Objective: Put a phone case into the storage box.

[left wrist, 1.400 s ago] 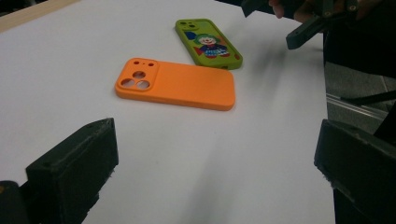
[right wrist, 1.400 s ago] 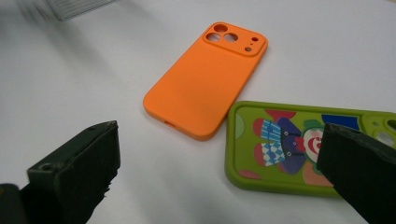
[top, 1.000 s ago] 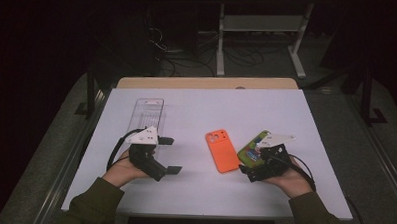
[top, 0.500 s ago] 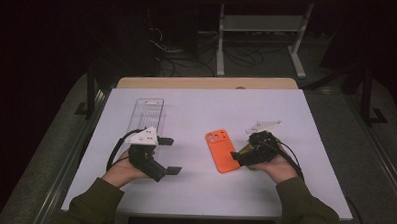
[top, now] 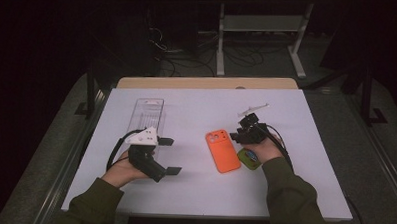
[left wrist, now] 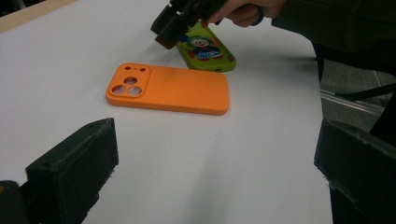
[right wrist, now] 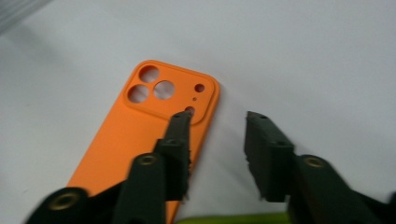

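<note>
Nearest to us, our left gripper (top: 166,155) rests on the white table (top: 193,192), its jaws standing wide apart with nothing between them; in the left gripper view they frame bare tabletop.

A little farther in, the orange phone case (top: 223,150) lies flat, back up, with its camera cut-outs at the far end. Just beside it on the right lies a green case with a clown print (left wrist: 205,49), partly under our right hand.

Our right gripper (right wrist: 217,135) hovers over the top right corner of the orange case. Its jaws have just been closing and stand partly apart; one jaw hangs above the camera block, the other above the bare table, and the case's edge sits below the gap, ungripped.

Farther back lie a clear plastic tray (top: 149,113) on the left and a small white piece (top: 252,110) on the right.
</note>
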Motion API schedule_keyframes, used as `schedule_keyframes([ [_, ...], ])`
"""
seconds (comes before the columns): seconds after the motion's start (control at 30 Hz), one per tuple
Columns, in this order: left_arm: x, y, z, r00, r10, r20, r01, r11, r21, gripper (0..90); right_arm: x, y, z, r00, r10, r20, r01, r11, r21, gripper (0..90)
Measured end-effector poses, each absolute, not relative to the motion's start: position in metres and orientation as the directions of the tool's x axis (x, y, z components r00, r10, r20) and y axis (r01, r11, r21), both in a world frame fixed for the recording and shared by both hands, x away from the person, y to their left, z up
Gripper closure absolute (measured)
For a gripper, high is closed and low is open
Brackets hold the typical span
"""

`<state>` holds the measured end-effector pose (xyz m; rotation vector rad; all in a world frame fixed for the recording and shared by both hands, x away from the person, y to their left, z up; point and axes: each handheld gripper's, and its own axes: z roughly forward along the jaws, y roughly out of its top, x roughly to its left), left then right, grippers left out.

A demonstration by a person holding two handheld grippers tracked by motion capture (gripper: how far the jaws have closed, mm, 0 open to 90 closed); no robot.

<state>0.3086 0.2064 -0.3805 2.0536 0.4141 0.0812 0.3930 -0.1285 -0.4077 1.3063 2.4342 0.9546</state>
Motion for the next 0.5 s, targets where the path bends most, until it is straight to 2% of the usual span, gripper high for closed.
schedule_keyframes([
  [0.1,0.309,0.206,-0.38,0.939,0.324,-0.113,0.257,-0.444,0.859,0.0,0.404,-0.125,-0.412,-0.583,0.806,0.105,0.668,0.402,0.626,78.0],
  [0.23,0.309,0.206,-0.38,0.941,0.319,-0.109,0.252,-0.45,0.857,0.0,0.418,-0.119,-0.417,-0.572,0.813,0.105,0.684,0.402,0.608,87.7],
  [0.5,0.309,0.207,-0.38,0.94,0.322,-0.114,0.256,-0.444,0.858,0.0,0.435,-0.108,-0.427,-0.566,0.818,0.105,0.702,0.411,0.582,88.4],
])
